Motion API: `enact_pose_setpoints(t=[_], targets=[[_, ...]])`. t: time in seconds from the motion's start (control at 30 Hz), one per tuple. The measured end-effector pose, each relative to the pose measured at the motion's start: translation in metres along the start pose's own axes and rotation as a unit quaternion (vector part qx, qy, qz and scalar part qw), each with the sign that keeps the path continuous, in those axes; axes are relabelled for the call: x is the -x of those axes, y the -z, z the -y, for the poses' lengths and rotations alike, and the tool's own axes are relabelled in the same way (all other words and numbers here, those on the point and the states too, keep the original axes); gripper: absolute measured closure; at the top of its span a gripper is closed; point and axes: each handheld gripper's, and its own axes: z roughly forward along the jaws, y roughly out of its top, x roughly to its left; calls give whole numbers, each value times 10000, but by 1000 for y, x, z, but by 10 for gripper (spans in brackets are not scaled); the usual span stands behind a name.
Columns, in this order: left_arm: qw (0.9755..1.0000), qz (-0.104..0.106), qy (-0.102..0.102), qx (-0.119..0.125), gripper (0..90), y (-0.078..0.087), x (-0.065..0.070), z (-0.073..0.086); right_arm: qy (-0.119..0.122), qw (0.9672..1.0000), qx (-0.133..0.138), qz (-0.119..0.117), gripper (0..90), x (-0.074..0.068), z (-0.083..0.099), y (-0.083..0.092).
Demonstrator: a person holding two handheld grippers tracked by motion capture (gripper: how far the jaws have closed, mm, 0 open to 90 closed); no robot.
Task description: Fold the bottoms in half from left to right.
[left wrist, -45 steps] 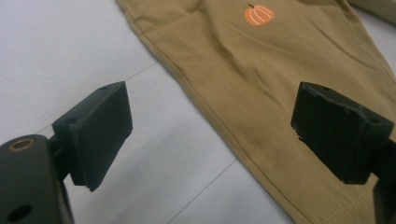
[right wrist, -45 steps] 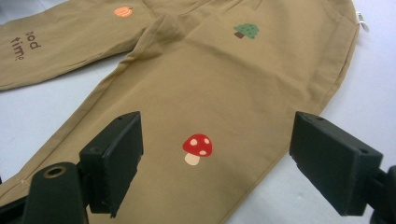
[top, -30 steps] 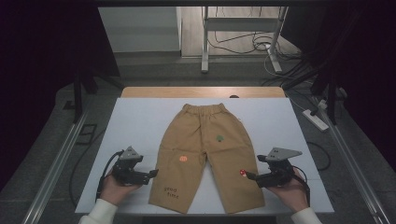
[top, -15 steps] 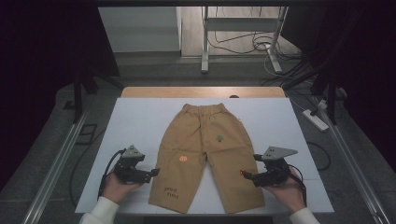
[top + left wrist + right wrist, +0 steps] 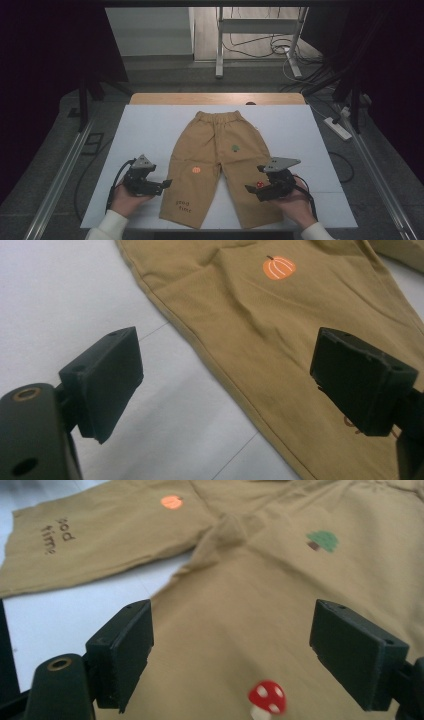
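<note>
Tan pants (image 5: 220,165) lie flat mid-table, cuffs toward near edge. Left gripper (image 5: 164,184) & right gripper (image 5: 248,189) both spread wide, holding nothing. Best grab each leg's outer hem evenly, w/o bunching fabric.

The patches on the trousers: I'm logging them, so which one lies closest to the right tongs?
The red mushroom, just before the open right tongs; the green tree and orange pumpkin lie farther off.

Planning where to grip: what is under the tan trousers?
The tan trousers lie flat on the white table cover. Whatever lies beneath the cloth itself is hidden.
</note>
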Motion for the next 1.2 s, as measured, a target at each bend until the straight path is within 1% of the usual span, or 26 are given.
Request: enact_pose_setpoints(t=[0.07, 0.1, 0.27, 0.3, 0.37, 0.43, 0.53, 0.6, 0.77, 1.0, 1.2], targets=[[10000, -9, -9, 5, 133, 0, 0, 0, 25, 10000, -7, -39, 180, -3, -3, -3], [10000, -7, -5, 15, 133, 1, 0, 0, 55, 10000, 5, -65, 180, -7, -7, -6], [10000, -3, -10, 28, 133, 1, 1, -1, 128, 9999, -5, -113, 180, -13, -14, -13], [10000, -4, -9, 23, 134, 1, 1, -1, 169, 9997, -15, -162, 180, -16, -17, -17], [10000, -4, 4, 24, 133, 0, 0, -1, 167, 9997, -17, -184, 180, -18, -18, -18], [10000, 1, 43, 28, 133, 0, -1, -1, 206, 9994, -43, -287, 180, -22, -22, -23], [10000, 3, 63, 29, 134, -1, -1, -2, 260, 9992, -42, -313, 180, -26, -25, -27], [10000, -1, 56, 27, 134, 0, -1, -1, 326, 9988, -53, -369, 180, -31, -29, -31], [10000, -11, 58, 23, 135, 0, -2, -1, 389, 9982, -102, -435, 180, -37, -32, -38], [10000, -19, 66, 17, 135, -1, -3, -2, 451, 9978, -120, -480, 180, -42, -34, -44], [10000, -29, 82, 22, 135, -1, -4, -2, 517, 9970, -124, -563, 180, -50, -39, -51]])
